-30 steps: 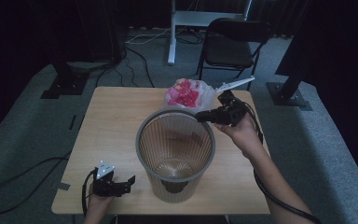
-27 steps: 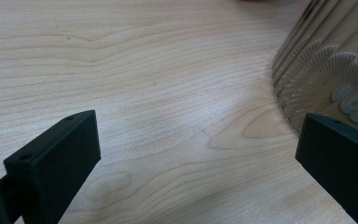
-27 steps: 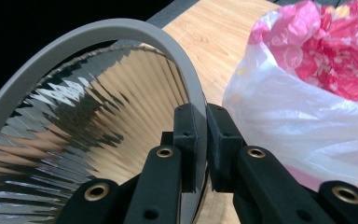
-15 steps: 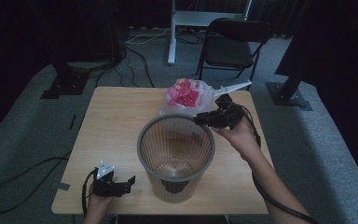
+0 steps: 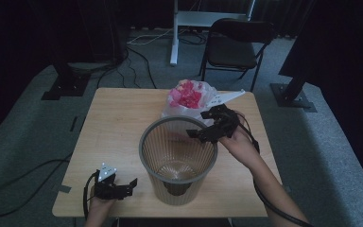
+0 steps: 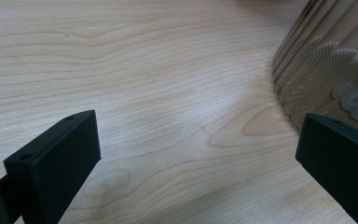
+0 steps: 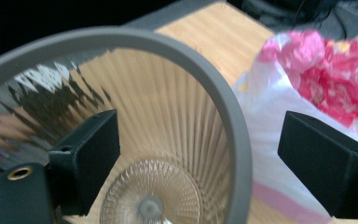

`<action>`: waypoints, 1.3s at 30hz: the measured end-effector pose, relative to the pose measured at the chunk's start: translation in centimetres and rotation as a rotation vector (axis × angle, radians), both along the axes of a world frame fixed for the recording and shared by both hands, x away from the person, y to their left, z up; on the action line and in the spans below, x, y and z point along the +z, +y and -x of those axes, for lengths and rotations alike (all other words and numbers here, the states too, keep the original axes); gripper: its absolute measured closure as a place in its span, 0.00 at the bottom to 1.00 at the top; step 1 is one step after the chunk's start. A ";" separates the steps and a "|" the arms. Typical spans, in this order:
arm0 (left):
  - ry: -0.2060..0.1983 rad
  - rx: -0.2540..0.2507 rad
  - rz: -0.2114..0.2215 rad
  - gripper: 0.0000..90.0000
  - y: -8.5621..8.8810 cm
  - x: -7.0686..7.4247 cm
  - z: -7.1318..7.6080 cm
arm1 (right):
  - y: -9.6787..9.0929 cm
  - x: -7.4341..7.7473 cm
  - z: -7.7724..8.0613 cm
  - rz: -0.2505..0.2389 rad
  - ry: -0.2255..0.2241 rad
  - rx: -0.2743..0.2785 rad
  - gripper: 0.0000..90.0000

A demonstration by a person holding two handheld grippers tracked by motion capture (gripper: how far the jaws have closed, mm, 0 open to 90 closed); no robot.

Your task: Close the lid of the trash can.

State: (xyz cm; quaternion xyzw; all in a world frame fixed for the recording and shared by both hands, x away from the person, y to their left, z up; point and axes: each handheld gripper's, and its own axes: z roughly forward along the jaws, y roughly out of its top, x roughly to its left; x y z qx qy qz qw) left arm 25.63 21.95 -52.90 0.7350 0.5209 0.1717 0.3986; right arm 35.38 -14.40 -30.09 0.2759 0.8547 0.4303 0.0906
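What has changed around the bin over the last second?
The right gripper dropped to the wastebasket rim, which now sits between its jaws as they have just been opening. Left gripper, wastebasket and plastic bag stayed put.

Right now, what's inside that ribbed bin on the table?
The bin looks empty: its patterned clear base shows through in the right gripper view. The right gripper hangs over its rim, jaws just opened, nothing between them. The near inner wall is hidden.
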 end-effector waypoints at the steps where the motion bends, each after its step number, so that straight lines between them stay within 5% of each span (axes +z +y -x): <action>1: 0.000 0.000 -0.002 0.00 0.0 0.0 0.0 | 0.1 0.0 0.1 -0.004 -0.017 -0.007 0.14; 3: -0.001 0.000 0.000 0.00 0.0 0.0 0.0 | 0.2 -0.1 0.3 -0.026 -0.060 -0.057 0.14; 6: -0.001 0.001 0.001 0.00 0.1 0.0 0.0 | -0.2 -0.4 0.4 -0.122 -0.060 -0.148 0.14; 12: 0.003 0.005 -0.003 0.00 0.1 0.0 0.0 | 0.1 -1.1 0.8 -0.096 -0.097 -0.192 0.14; 25: 0.009 0.031 -0.054 0.00 1.9 0.8 0.4 | -2.2 -1.5 1.4 -0.145 -0.120 -0.272 0.14; 39: 0.043 0.059 -0.059 0.00 3.7 0.6 1.2 | -4.0 -1.8 2.1 -0.196 -0.151 -0.368 0.14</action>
